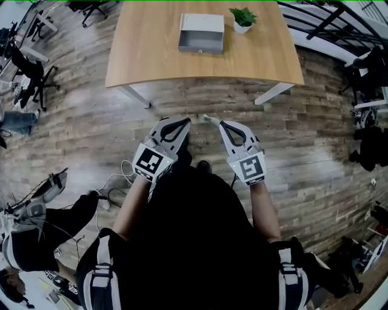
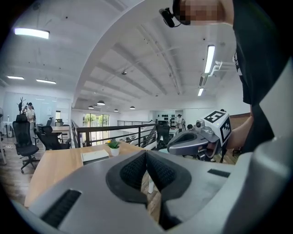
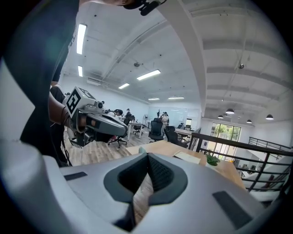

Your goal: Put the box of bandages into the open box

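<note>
The right gripper pinches the pale green box of bandages at its fingers' tips. The left gripper has its fingers pressed together, empty. The open box sits on the table at 12 o'clock.

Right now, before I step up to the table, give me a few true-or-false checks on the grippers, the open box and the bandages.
1. The open box sits on the table beside a potted plant. True.
2. The left gripper has its jaws wide apart. False: they are together, with nothing between them.
3. Both grippers hang above the table. False: they are over the wooden floor, short of the table.
4. A small pale green box, seemingly the bandages, sticks out at the tip of the right gripper. True.
</note>
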Motion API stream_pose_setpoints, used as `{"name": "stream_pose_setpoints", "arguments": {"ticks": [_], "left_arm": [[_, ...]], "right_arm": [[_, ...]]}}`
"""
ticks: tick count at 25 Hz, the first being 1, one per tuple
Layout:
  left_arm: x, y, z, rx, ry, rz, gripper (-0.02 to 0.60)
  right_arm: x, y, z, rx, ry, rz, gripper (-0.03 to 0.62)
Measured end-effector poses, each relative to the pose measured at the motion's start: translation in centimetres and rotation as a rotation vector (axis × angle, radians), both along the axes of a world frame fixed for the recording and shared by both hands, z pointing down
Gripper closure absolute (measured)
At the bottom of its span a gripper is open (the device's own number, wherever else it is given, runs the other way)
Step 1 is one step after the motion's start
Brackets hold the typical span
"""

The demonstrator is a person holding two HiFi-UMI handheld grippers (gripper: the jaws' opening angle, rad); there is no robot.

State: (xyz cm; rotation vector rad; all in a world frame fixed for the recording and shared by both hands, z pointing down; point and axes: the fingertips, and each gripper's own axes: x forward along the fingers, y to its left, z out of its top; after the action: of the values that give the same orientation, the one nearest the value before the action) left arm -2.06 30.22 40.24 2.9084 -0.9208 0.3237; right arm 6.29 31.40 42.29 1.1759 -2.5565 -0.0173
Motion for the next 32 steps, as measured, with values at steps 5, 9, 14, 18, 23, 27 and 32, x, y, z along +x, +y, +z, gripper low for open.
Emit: {"name": "stream_pose_setpoints", "arguments": {"ticks": [5, 9, 14, 18, 23, 27, 32], "left_arm": [[0.0, -2.2, 0.3, 0.007, -0.001, 0.038, 0.558], [-0.7, -4.5, 0.5, -0.003, 0.000, 0.054, 0.558], [-1.7, -7.4, 0.5, -0.003, 0.000, 0.073, 0.558], [-2.6, -9.7, 0.7, -0.007, 0.011, 0.091, 0.558], [-4.1, -12.5, 1.0, -0.012, 0.012, 0.118, 0.558], [-4.9, -14.5, 1.2, -0.008, 0.022, 0.148, 0.558], [-6.0, -16.5, 1.6, -0.024, 0.020, 0.180, 0.558]], "right_arm": [[-0.3, -1.9, 0.1, -0.004, 0.011, 0.028, 0.569], [-0.8, -3.9, 0.0, -0.013, -0.007, 0.047, 0.569], [-1.5, -6.6, 0.1, -0.010, -0.004, 0.065, 0.569], [-2.6, -8.8, 0.2, -0.008, 0.008, 0.082, 0.569], [-4.1, -11.4, 0.3, -0.017, 0.007, 0.115, 0.569], [-5.1, -13.1, 0.4, -0.018, 0.013, 0.144, 0.569], [-6.4, -15.0, 0.5, -0.021, 0.018, 0.168, 0.569]]}}
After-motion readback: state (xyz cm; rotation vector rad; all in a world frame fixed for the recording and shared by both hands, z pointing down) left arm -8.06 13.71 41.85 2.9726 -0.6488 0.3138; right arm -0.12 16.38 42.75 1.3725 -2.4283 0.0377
